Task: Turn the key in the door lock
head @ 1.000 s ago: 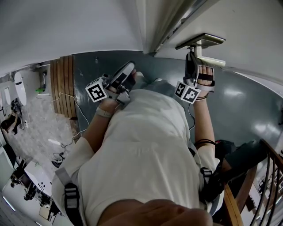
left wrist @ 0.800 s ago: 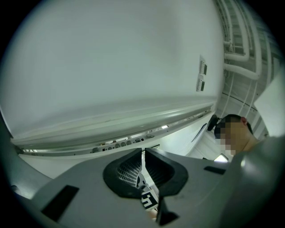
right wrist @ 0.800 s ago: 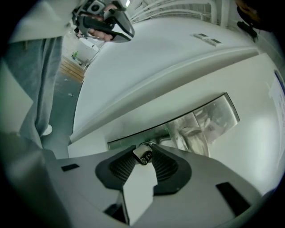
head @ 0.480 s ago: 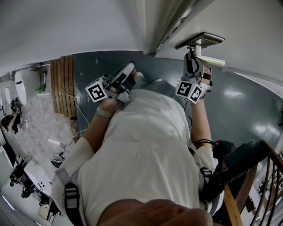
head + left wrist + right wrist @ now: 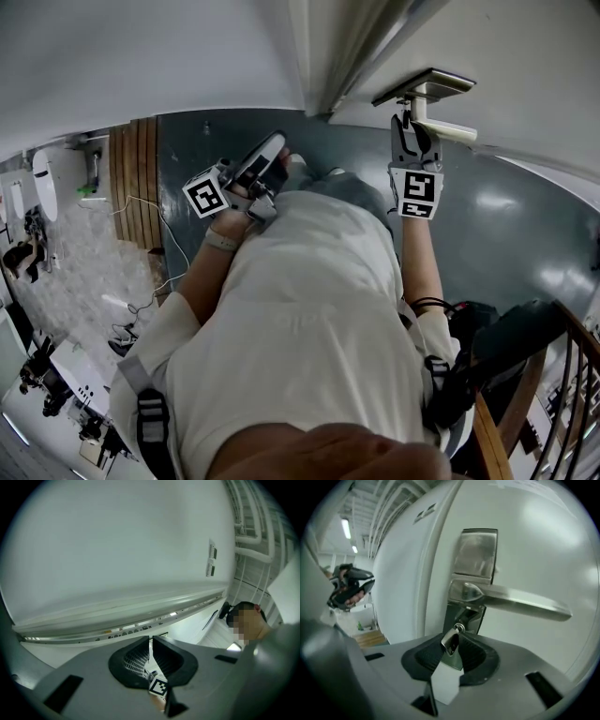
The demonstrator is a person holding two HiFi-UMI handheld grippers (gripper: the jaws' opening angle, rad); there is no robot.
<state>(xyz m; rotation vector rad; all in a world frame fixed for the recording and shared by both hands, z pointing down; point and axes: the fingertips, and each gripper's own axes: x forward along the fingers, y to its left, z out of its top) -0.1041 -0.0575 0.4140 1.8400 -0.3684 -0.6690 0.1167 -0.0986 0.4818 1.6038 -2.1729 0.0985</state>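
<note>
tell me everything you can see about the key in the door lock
The key is small and looks like silvery metal, with a flat oblong bow that has a dark slot. Its blade is hidden in the lock below the lever handle. The bow sits tilted between the jaws of the right gripper, which have just been closing and appear to pinch it. Nothing else touches it.

Silver key (image 5: 450, 641), bow tilted, in the door lock (image 5: 467, 617)
</note>
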